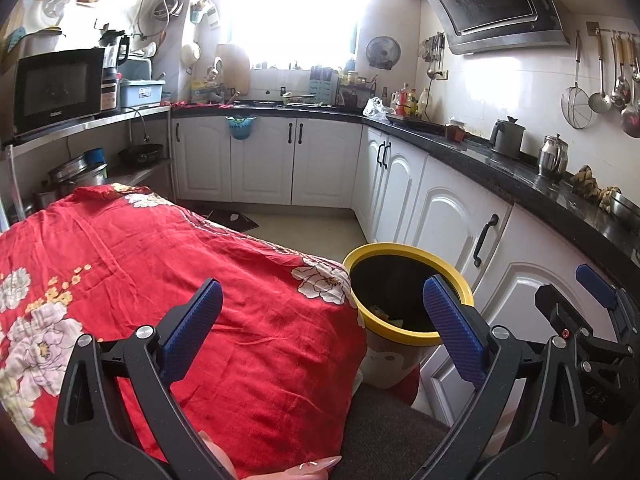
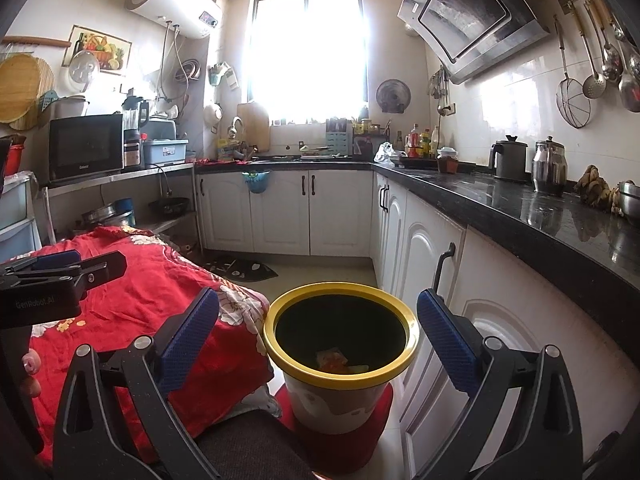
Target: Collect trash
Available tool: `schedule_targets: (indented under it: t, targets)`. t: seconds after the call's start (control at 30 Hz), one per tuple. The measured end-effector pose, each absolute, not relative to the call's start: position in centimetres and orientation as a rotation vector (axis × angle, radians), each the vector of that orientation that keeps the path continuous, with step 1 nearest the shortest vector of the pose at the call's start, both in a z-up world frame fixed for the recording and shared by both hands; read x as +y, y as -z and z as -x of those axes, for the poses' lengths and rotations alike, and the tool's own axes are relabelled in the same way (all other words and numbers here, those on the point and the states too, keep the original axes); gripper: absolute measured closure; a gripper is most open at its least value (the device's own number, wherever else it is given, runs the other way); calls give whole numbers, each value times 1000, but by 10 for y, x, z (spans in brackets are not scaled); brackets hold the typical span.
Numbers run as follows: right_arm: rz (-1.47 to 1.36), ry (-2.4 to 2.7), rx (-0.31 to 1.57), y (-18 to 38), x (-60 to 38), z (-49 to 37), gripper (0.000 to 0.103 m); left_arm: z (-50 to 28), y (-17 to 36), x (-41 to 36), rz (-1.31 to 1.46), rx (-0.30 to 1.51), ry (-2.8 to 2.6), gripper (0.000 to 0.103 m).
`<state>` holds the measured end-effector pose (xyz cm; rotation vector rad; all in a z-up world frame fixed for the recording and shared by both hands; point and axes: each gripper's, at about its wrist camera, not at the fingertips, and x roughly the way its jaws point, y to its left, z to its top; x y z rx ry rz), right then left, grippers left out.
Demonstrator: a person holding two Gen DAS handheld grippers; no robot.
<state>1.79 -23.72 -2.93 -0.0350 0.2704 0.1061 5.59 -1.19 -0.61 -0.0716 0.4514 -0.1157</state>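
Note:
A yellow-rimmed trash bin [image 2: 410, 344] stands on the floor beside the table; it also shows in the left wrist view [image 1: 466, 284]. Crumpled orange and white trash [image 2: 334, 360] lies at its bottom. My right gripper [image 2: 318, 328] is open and empty, held above and just before the bin. My left gripper [image 1: 322, 320] is open and empty over the edge of the table with the red floral cloth [image 1: 160, 272], left of the bin. The right gripper's fingers [image 1: 596, 284] show at the right of the left wrist view.
White cabinets [image 2: 424, 256] under a black counter [image 2: 520, 208] run along the right, close to the bin. A kettle [image 2: 510, 160] and a steel pot [image 2: 550, 168] stand on the counter. A red mat [image 2: 376, 416] lies under the bin. A dark mat [image 2: 240, 270] lies further off.

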Motion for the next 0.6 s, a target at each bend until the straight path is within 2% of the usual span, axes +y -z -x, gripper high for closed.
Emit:
schedule_targets:
  t: [0.6]
  targets:
    - [33, -105, 266, 29, -237, -16, 6, -56, 5, -12, 71, 449, 114, 11]
